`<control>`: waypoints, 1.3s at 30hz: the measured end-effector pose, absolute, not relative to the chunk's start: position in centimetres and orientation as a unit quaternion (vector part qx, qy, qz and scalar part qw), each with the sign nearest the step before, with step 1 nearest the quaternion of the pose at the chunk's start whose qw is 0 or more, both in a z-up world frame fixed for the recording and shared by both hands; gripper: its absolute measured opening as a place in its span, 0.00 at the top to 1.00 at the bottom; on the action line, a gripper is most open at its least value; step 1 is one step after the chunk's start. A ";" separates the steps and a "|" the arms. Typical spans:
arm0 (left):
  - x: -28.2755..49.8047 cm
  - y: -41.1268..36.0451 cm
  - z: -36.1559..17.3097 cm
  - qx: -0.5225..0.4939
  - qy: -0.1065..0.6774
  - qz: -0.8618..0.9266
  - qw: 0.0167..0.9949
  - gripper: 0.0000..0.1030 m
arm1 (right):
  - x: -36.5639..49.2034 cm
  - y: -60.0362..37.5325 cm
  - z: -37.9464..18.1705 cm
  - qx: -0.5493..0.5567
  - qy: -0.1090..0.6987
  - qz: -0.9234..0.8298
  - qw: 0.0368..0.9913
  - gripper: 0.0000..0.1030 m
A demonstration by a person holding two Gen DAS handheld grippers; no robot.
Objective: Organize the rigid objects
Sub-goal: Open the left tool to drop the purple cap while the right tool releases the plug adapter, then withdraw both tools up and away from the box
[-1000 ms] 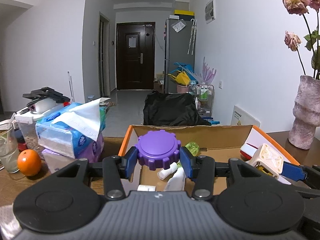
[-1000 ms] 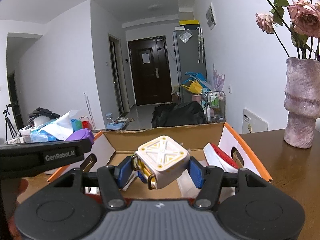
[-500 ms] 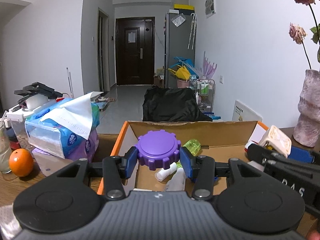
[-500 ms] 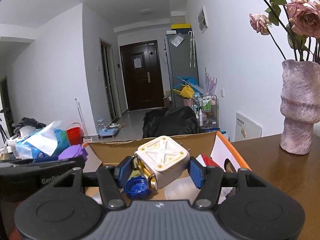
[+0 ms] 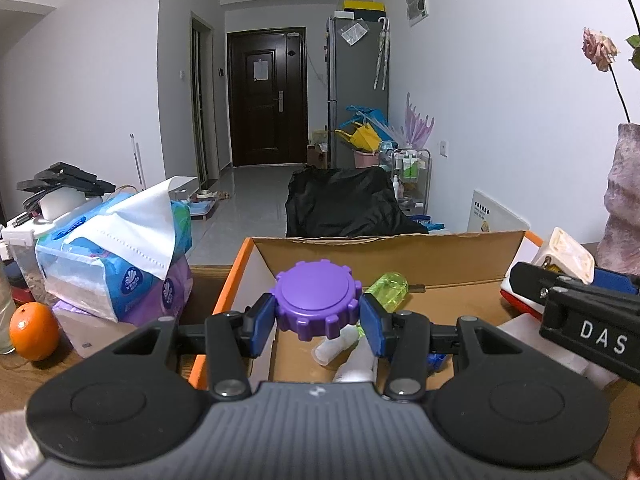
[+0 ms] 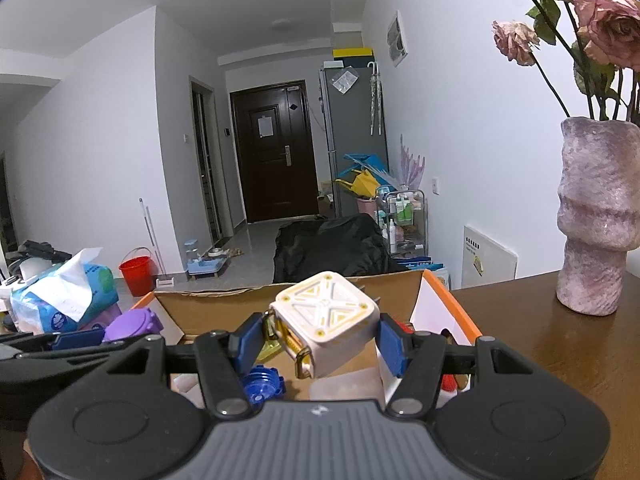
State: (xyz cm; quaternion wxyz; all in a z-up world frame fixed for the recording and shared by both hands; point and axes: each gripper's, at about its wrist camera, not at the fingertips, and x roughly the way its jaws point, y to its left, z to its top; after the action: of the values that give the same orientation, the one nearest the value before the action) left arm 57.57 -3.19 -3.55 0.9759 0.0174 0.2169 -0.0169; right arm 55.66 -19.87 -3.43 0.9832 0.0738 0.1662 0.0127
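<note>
Left gripper (image 5: 318,318) around purple cap (image 5: 319,299)

text "DAS" – white capitals on black arm of right claw (image 5: 576,276), seen in left wrist view | tissue pack (image 5: 132,280) – blue round logo, wording too small to read | white board (image 6: 488,260) against wall – print illegible

left gripper (image 5: 318,318) clamped on what i hold, tilted slightly down | right gripper (image 6: 320,344) clamped too, just beside it, same tilt
</note>
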 end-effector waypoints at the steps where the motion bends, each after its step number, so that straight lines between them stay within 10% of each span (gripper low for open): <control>1: 57.6 -3.2 -3.5 0.017 0.217 -0.017 0.976 0.54 | 55.8 -19.9 -3.4 0.073 0.167 0.013 0.983 0.42; 14: 57.8 -2.7 -3.5 0.010 0.217 -0.027 0.976 0.53 | 56.5 -19.7 -3.7 0.064 0.182 0.017 0.981 0.42; 24: 57.5 -2.1 -3.1 0.005 0.199 0.017 0.980 0.00 | 56.2 -20.2 -3.5 0.075 0.178 0.009 0.981 0.16; 39: 57.2 -1.3 -3.0 -0.006 0.197 0.032 0.980 0.00 | 55.8 -20.1 -3.6 0.077 0.175 0.004 0.982 0.02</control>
State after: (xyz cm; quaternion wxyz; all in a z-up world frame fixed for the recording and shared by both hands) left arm 57.24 -1.35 -3.01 0.9798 -0.0061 0.1973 0.0318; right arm 55.81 -20.08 -3.64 0.9815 0.0769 0.1751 0.0035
